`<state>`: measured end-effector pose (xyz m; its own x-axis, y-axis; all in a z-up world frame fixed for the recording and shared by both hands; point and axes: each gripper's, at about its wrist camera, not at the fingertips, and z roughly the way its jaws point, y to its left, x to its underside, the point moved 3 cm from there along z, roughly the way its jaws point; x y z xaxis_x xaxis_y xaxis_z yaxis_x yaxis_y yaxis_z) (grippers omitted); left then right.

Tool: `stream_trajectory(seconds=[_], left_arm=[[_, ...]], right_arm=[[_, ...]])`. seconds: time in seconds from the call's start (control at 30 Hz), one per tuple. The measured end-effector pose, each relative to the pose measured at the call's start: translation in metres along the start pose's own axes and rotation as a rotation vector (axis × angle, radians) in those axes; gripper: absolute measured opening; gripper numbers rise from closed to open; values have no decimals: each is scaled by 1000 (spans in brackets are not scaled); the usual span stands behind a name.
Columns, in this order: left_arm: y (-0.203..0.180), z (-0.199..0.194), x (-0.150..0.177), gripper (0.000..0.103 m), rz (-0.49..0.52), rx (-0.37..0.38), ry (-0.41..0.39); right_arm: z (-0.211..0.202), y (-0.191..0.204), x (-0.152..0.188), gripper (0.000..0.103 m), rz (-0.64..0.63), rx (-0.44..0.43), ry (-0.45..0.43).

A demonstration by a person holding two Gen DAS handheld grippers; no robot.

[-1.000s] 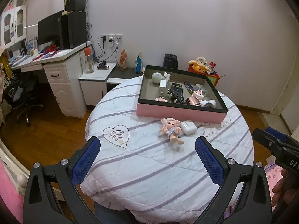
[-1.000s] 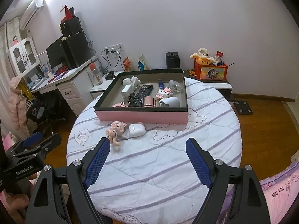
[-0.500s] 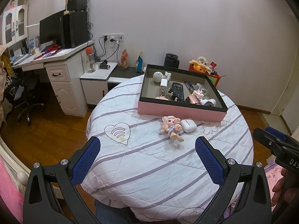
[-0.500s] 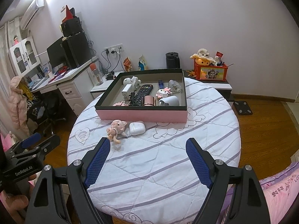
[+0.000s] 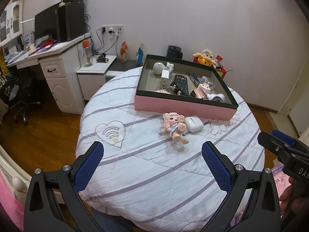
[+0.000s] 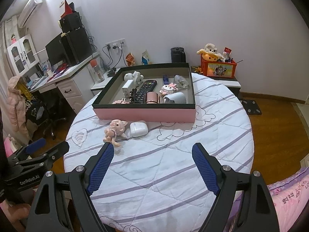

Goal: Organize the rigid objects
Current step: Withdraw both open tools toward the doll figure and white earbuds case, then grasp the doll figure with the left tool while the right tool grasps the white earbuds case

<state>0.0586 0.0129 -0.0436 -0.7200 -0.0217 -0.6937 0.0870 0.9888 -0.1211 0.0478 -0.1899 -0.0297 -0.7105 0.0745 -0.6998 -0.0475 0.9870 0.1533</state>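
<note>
The round table [image 5: 173,174] is covered by a white striped quilt [image 6: 164,174]. Toward its far edge sits a pink box [image 5: 183,106] with a dark rim. Just beside the box's near wall lie a doll [image 5: 173,127] and a white earbud case [image 5: 193,124], touching.

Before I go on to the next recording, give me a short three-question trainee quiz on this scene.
1. True or false: the pink doll lies inside the pink box.
2. What lies right beside the doll on the quilt? A) remote control B) white earbud case C) glass bottle
3. Fill in: both the left tongs and the right tongs are ____ and hold nothing.

Key: 1 false, it lies on the quilt in front of the box. 2 B, the white earbud case. 3 open.
</note>
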Motion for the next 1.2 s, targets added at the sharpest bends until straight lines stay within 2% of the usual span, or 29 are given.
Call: stream_trajectory(seconds=[0.43, 0.63, 0.87, 1.0, 1.07, 1.13, 1.17, 1.2], left_arm=[[-18, 65, -9, 103, 24, 12, 79], [-24, 104, -11, 103, 43, -12, 120], [-16, 145, -7, 103, 0, -6, 178], [-9, 151, -7, 101, -27, 28, 150], [-10, 151, -8, 94, -10, 58, 141], [-13, 149, -9, 75, 0, 97, 135], [-15, 148, -10, 70, 7, 114, 134], [-17, 148, -11, 61, 15, 128, 132]], right_arm=[[38, -15, -4, 84, 22, 15, 59], [55, -25, -6, 84, 38, 21, 82], [76, -33, -7, 84, 51, 23, 116], [91, -31, -7, 84, 44, 15, 135], [98, -29, -8, 84, 39, 9, 144], [104, -26, -9, 84, 32, 2, 150], [107, -24, -10, 84, 26, -2, 154], [110, -21, -11, 85, 21, -6, 157]])
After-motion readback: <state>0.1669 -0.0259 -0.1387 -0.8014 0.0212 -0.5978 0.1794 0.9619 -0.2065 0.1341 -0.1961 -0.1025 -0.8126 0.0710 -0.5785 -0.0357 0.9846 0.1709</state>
